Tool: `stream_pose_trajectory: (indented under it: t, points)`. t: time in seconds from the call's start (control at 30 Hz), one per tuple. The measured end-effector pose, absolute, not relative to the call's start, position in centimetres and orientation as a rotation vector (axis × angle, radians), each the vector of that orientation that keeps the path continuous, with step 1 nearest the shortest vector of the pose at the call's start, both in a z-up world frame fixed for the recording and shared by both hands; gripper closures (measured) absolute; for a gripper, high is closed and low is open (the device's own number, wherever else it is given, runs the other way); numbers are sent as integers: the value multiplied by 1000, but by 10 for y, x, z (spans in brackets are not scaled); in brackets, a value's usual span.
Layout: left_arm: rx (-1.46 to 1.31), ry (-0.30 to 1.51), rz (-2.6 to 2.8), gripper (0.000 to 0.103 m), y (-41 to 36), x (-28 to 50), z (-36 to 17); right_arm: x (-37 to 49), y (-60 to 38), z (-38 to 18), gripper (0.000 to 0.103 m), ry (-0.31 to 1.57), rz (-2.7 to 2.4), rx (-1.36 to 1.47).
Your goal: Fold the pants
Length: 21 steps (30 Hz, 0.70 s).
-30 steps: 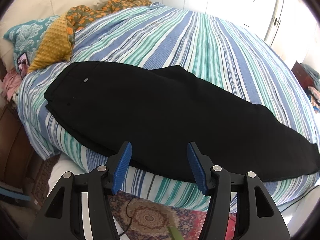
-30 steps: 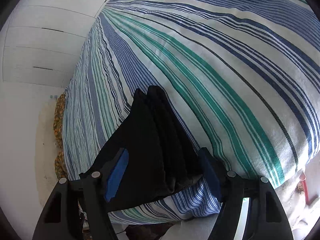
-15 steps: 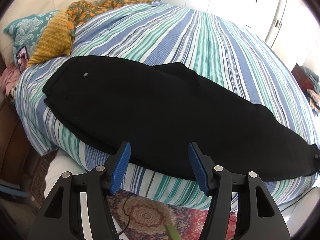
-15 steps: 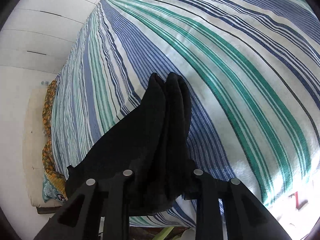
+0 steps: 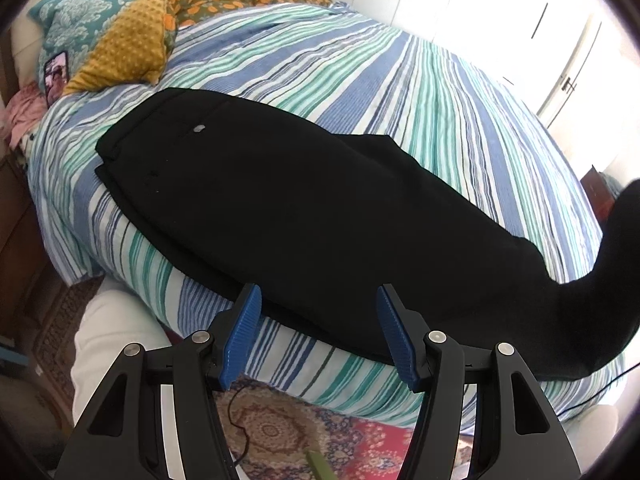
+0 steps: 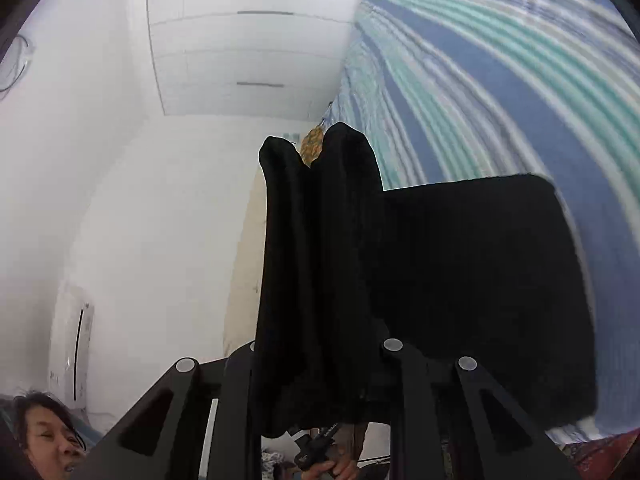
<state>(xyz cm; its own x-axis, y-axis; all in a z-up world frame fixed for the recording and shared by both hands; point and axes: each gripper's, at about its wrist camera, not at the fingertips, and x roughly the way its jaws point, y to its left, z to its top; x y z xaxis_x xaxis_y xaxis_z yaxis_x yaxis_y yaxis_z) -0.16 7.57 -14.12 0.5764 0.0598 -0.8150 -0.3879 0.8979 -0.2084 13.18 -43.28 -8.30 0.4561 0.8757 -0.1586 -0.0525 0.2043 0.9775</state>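
Note:
Black pants (image 5: 304, 216) lie lengthwise near the front edge of a striped bed (image 5: 360, 64), waistband at the left. Their leg end rises off the bed at the far right of the left wrist view. My left gripper (image 5: 316, 332) is open and empty, just in front of the pants' near edge at the bed's side. My right gripper (image 6: 320, 364) is shut on the bunched leg ends of the pants (image 6: 320, 240) and holds them lifted above the bed; its fingertips are hidden in the cloth.
Pillows and a patterned quilt (image 5: 132, 44) lie at the head of the bed, left. A patterned rug (image 5: 280, 432) covers the floor below my left gripper. White wardrobe doors (image 5: 520, 12) stand beyond the bed. A person's face (image 6: 48, 436) shows at the lower left.
My right gripper closed on the leg ends and lifted them up off the bed, tilting upward. My left gripper moved slightly closer to the pants and stayed open.

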Motion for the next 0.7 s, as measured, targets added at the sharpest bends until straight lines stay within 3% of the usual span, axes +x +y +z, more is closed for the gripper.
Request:
stream_pose_trajectory:
  t: [0.1, 0.17, 0.2, 0.23, 0.3, 0.37, 0.43, 0.5, 0.57, 0.7]
  points:
    - [-417, 912, 289, 41, 89, -8, -139, 150, -331, -92, 81, 924, 884, 1145]
    - [-434, 919, 293, 40, 97, -10, -140, 157, -260, -102, 74, 972, 926, 1046]
    - [-449, 928, 287, 40, 102, -12, -140, 156, -226, -107, 64, 1023, 911, 935]
    - [-462, 932, 279, 40, 105, -14, -140, 154, -192, -111, 41, 1084, 876, 772]
    - [-477, 917, 264, 38, 111, -22, -137, 137, -145, -113, 20, 1145, 840, 425]
    - [-468, 900, 233, 33, 110, -27, -134, 110, -138, -107, 18, 1097, 850, 209]
    - [-457, 912, 154, 33, 101, -22, -135, 86, -155, -99, 7, 1013, 797, 57]
    - [-425, 920, 75, 38, 87, -10, -134, 64, -195, -97, 3, 924, 685, -33]
    - [-385, 919, 13, 54, 69, 8, -130, 46, -235, -92, 2, 865, 561, -63]
    - [-368, 957, -61, 55, 45, 50, -135, 17, -326, -93, 1, 862, 382, 27]
